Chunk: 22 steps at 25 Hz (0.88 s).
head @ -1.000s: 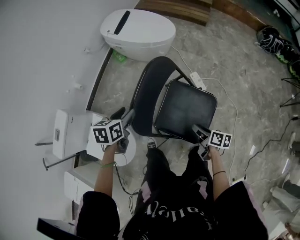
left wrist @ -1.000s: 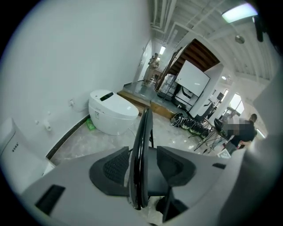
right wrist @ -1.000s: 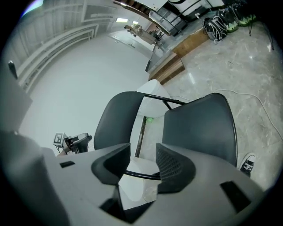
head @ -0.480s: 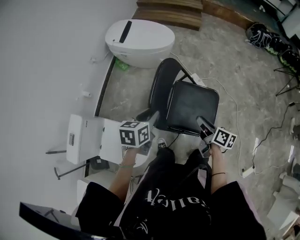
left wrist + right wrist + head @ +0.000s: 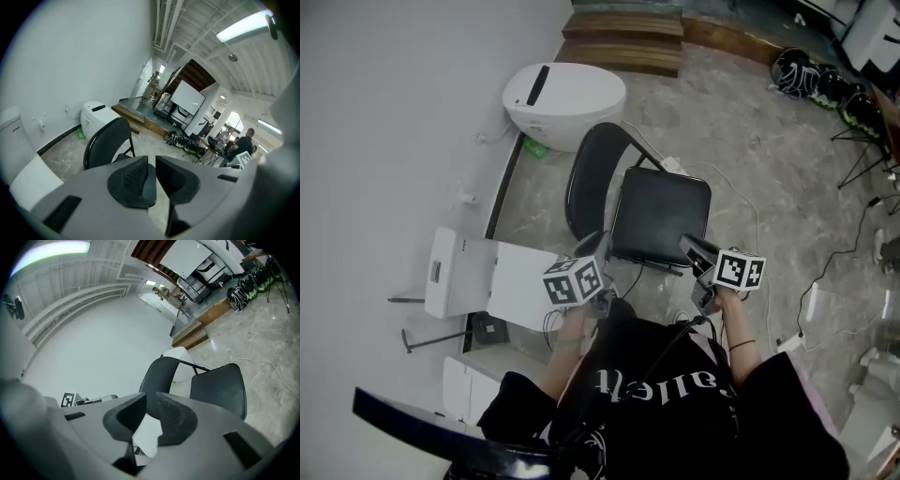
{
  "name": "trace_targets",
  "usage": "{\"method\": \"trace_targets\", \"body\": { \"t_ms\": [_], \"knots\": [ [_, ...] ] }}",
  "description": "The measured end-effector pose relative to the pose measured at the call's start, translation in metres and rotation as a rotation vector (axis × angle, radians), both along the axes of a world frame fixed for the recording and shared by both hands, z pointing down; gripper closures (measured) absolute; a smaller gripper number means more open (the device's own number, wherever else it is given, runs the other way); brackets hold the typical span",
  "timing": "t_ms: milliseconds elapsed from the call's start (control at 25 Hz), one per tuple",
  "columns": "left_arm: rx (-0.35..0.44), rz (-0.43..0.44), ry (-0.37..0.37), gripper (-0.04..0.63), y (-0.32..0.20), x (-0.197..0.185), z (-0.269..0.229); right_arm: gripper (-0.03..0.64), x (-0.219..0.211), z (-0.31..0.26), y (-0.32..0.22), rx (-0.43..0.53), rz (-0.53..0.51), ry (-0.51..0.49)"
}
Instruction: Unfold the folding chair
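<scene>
The black folding chair [image 5: 661, 216] stands unfolded on the stone floor, seat flat and rounded backrest [image 5: 591, 178] upright. It also shows in the left gripper view [image 5: 110, 143] and the right gripper view [image 5: 220, 387]. My left gripper [image 5: 598, 246] hovers by the seat's near left corner, clear of it. My right gripper [image 5: 689, 247] hangs over the seat's near right corner. Both jaws have just been closing. Only a narrow slit is left between the pads, with nothing in it, on the left [image 5: 151, 173] and on the right [image 5: 151, 411].
A white oval appliance [image 5: 564, 92] stands against the wall behind the chair. White box units [image 5: 459, 272] sit at the left. A power strip and cables [image 5: 675, 167] trail over the floor. Wooden steps [image 5: 623, 42] and bags [image 5: 811, 80] lie farther off.
Both grippers have drawn back from the chair and risen toward the person; the left one has shifted right. Their jaws have narrowed from wide apart to a slit.
</scene>
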<state>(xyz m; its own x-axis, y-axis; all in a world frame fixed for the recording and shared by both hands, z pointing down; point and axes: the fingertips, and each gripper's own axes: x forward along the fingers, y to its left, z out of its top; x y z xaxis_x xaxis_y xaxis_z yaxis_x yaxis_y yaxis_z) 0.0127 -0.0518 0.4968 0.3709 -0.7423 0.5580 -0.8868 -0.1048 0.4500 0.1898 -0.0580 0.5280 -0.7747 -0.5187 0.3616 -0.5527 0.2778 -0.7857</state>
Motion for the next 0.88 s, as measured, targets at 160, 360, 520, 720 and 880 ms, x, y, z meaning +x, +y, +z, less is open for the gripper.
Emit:
{"method": "trace_targets", "body": {
  "t_ms": [160, 360, 520, 720, 880],
  "knots": [
    [0.022, -0.121, 0.028, 0.565, 0.038, 0.044, 0.005, 0.549, 0.038, -0.004, 0.028, 0.026, -0.078, 0.016],
    [0.043, -0.146, 0.015, 0.574, 0.1, 0.112, -0.003, 0.551, 0.083, -0.018, 0.071, 0.087, -0.182, 0.074],
    [0.055, -0.13, 0.009, 0.575, 0.14, 0.142, -0.011, 0.551, 0.088, -0.029, 0.108, 0.101, -0.213, 0.034],
    [0.071, -0.137, 0.064, 0.575, 0.164, 0.153, -0.015, 0.551, 0.074, -0.033, 0.146, 0.08, -0.263, -0.013],
    [0.059, -0.129, 0.051, 0.575, 0.192, 0.156, -0.014, 0.551, 0.061, -0.039, 0.176, 0.076, -0.306, -0.022]
  ]
}}
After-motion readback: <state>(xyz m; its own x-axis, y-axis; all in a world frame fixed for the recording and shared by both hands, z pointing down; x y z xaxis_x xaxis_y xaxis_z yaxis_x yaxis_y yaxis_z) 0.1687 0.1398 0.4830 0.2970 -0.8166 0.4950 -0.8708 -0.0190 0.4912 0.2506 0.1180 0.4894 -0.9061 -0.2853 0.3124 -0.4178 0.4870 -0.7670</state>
